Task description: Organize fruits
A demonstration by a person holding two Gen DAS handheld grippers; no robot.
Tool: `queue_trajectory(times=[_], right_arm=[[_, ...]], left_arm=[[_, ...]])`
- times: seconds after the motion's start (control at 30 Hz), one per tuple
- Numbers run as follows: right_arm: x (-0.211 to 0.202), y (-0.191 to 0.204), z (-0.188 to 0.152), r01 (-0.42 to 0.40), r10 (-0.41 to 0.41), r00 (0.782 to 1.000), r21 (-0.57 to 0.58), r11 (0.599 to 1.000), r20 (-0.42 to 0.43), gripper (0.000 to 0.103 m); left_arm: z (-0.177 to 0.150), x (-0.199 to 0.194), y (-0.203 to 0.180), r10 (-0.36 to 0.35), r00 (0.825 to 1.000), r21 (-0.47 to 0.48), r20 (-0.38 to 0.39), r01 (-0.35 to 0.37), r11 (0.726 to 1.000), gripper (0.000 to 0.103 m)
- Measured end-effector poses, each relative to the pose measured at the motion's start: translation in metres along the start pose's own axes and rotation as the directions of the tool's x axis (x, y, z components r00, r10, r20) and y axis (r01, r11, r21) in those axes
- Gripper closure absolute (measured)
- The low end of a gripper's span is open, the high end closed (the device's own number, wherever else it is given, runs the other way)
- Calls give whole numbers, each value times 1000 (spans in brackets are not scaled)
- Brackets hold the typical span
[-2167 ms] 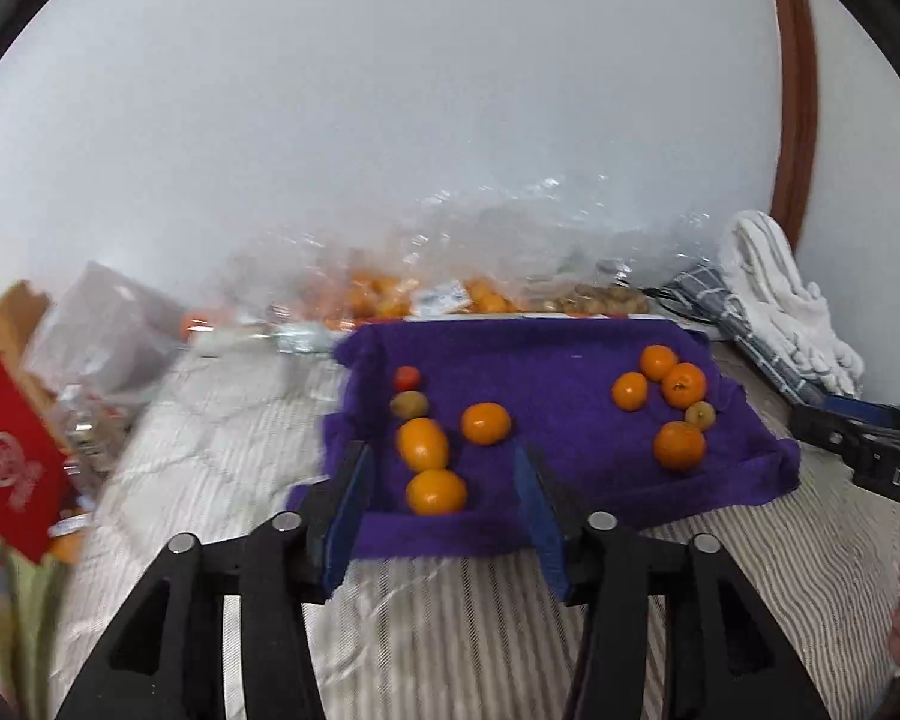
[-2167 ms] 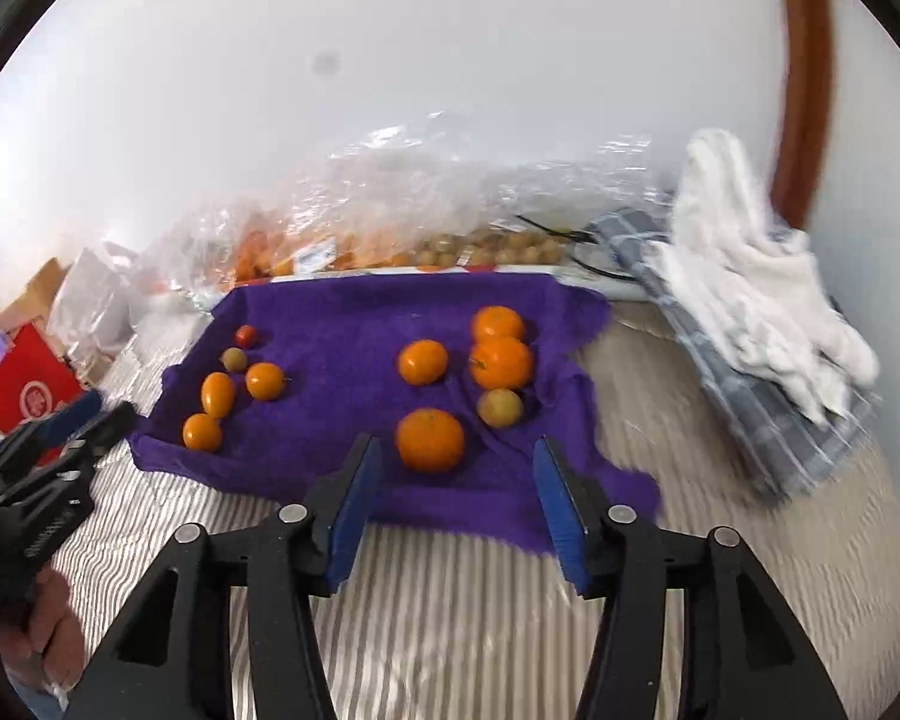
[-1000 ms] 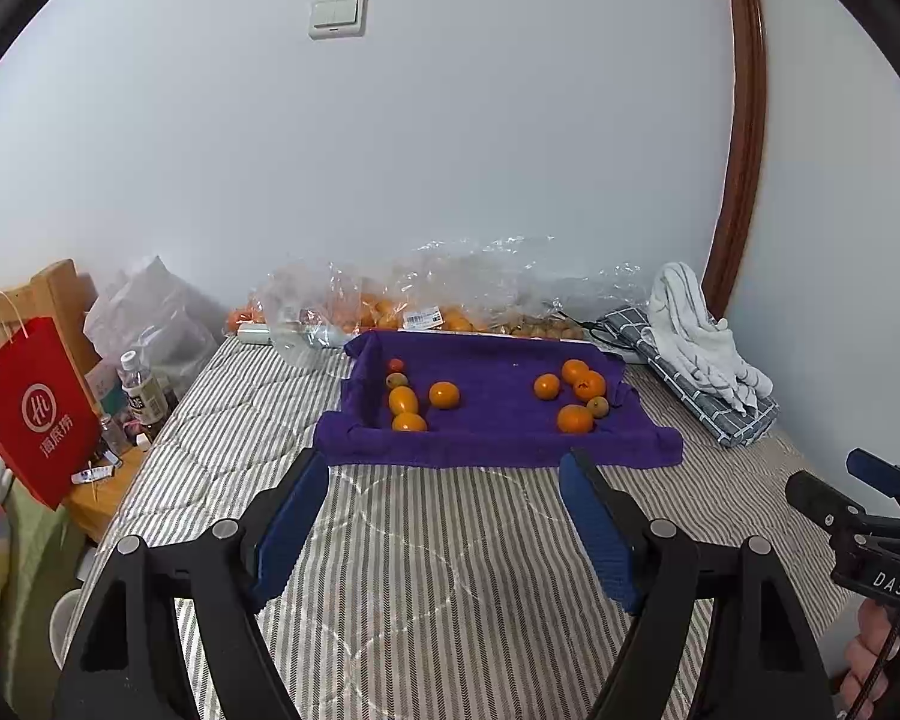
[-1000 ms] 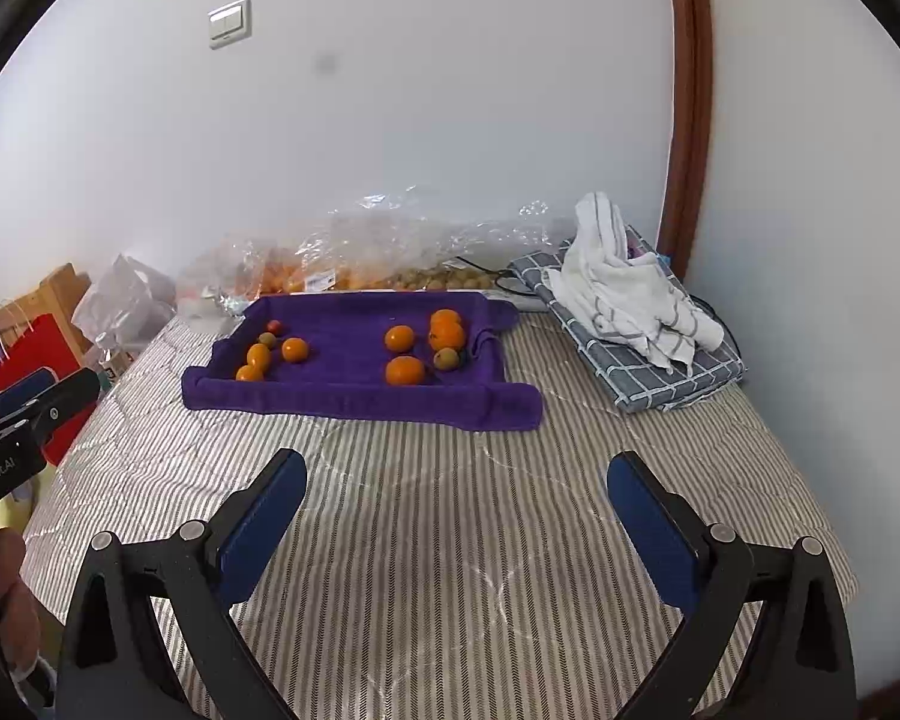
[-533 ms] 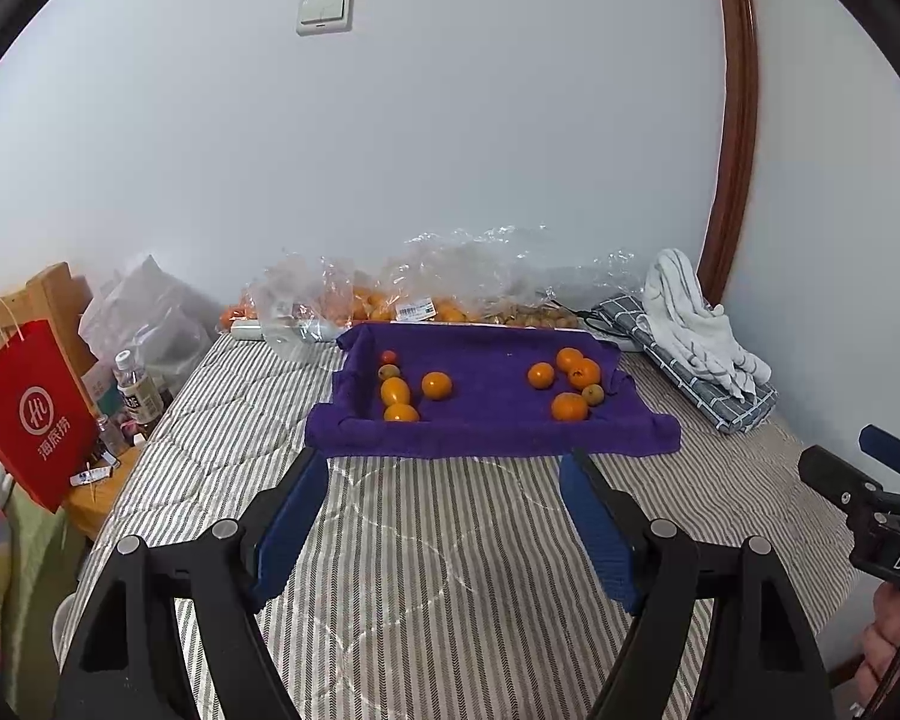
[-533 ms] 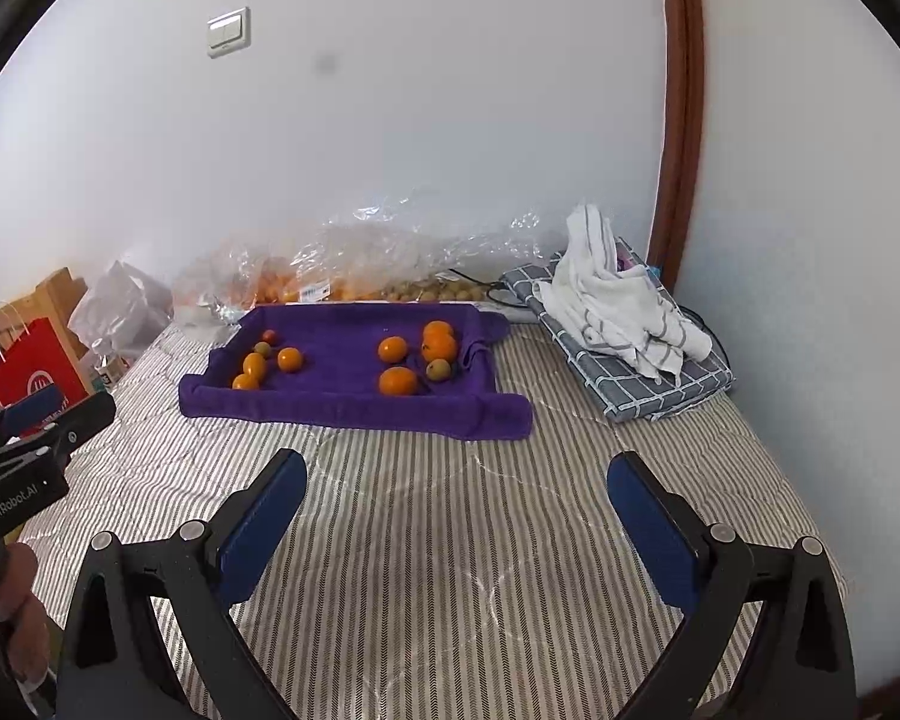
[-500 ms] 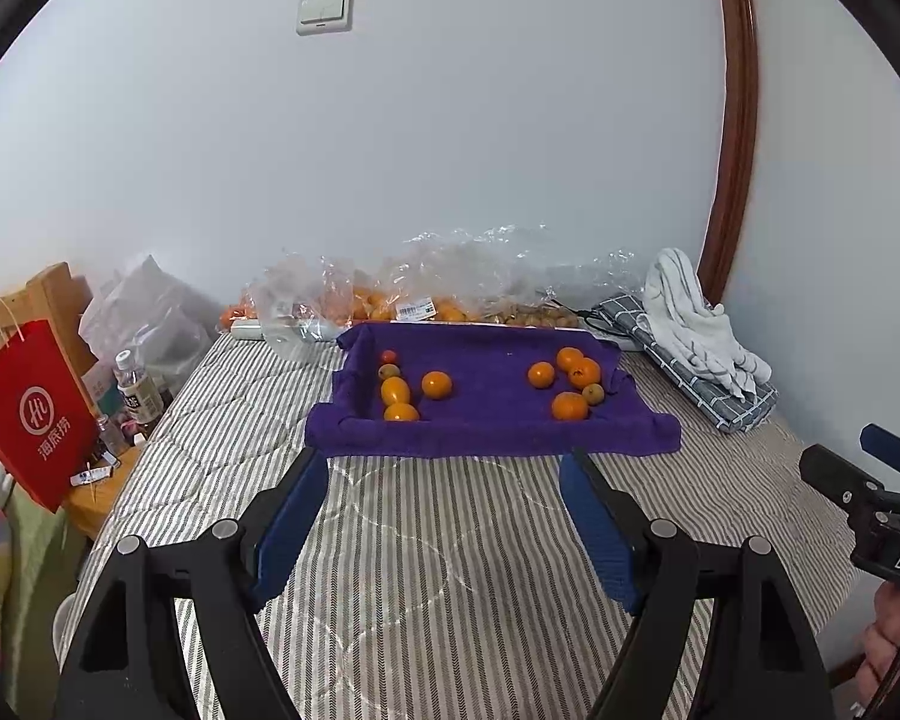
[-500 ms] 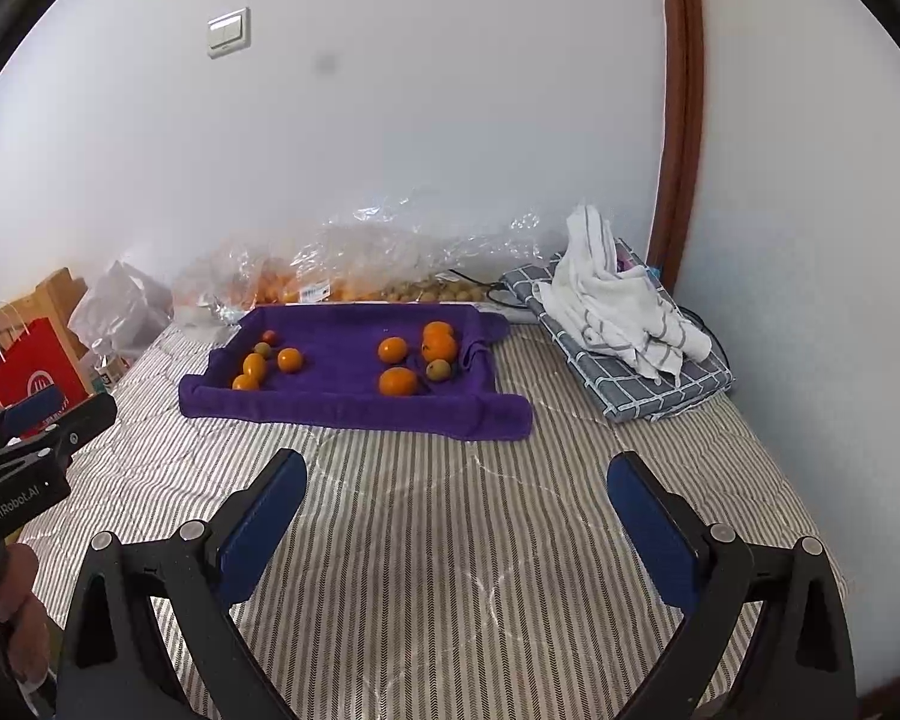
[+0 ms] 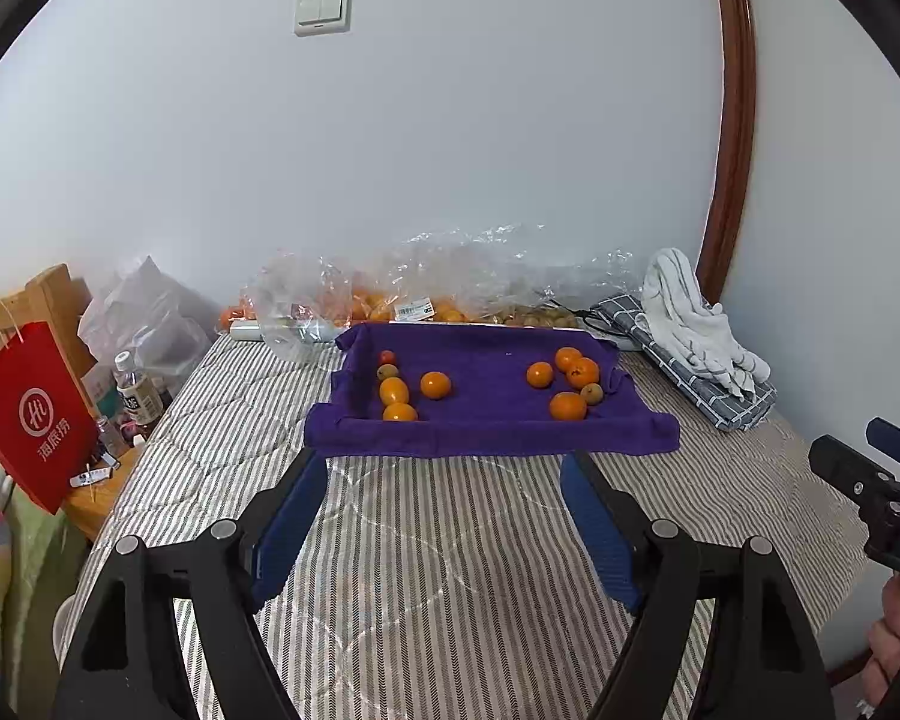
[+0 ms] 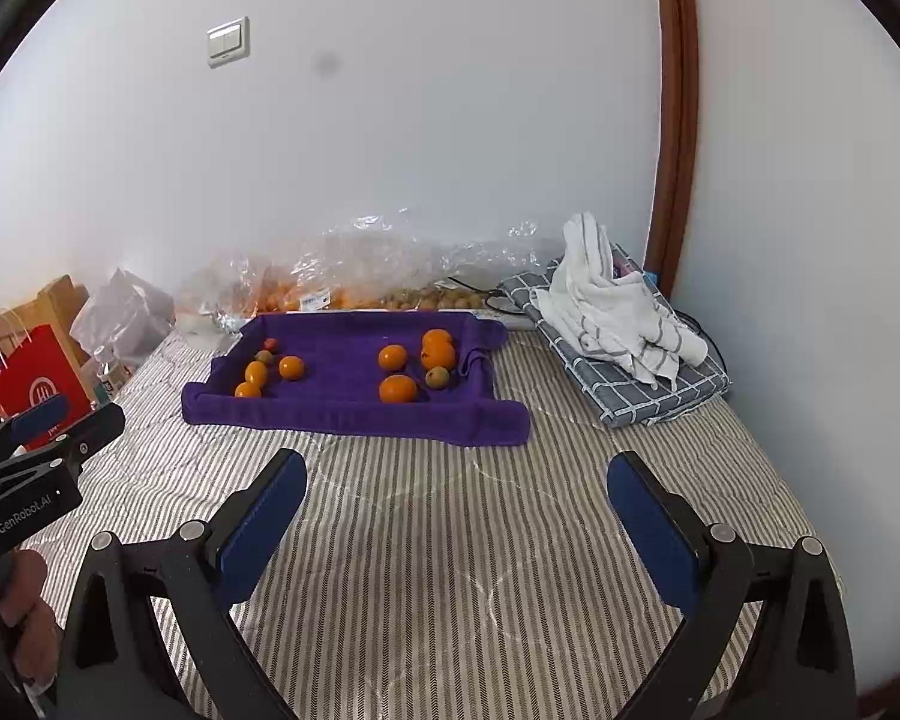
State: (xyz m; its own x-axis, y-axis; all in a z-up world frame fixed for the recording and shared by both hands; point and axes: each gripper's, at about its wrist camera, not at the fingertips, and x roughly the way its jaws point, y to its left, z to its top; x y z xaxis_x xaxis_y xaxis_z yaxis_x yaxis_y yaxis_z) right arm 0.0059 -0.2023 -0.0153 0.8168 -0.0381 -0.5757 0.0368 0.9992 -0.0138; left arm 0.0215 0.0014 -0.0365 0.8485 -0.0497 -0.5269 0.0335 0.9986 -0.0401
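A purple towel-lined tray (image 9: 486,438) lies on the striped bed. At its left end sit orange fruits (image 9: 393,390), a greenish one (image 9: 387,371) and a small red one (image 9: 386,357). At its right end sit more orange fruits (image 9: 567,405) and a greenish one (image 9: 592,393). My left gripper (image 9: 442,471) hangs open over the bedcover just short of the tray's front edge, nothing between its blue pads. My right gripper (image 10: 456,468) is open wide, well back from the tray (image 10: 354,420), and holds nothing.
Clear plastic bags of fruit (image 9: 414,300) line the wall behind the tray. A white towel on a folded grey checked cloth (image 10: 618,324) lies at the right. A red paper bag (image 9: 30,414) and a bottle (image 9: 135,387) stand off the bed's left edge.
Since two seconds ago both grippers have drawn back from the tray and their jaws stand wider apart. Over the last half second nothing visibly moves.
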Motion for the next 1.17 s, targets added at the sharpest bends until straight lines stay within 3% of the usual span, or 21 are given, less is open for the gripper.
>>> queue_trajectory(times=[1.17], right_arm=[[-5, 6, 0, -9, 9, 1000, -7, 1000, 18, 4]], left_arm=[[2, 3, 6, -12, 1000, -3, 0, 12, 1000, 24]])
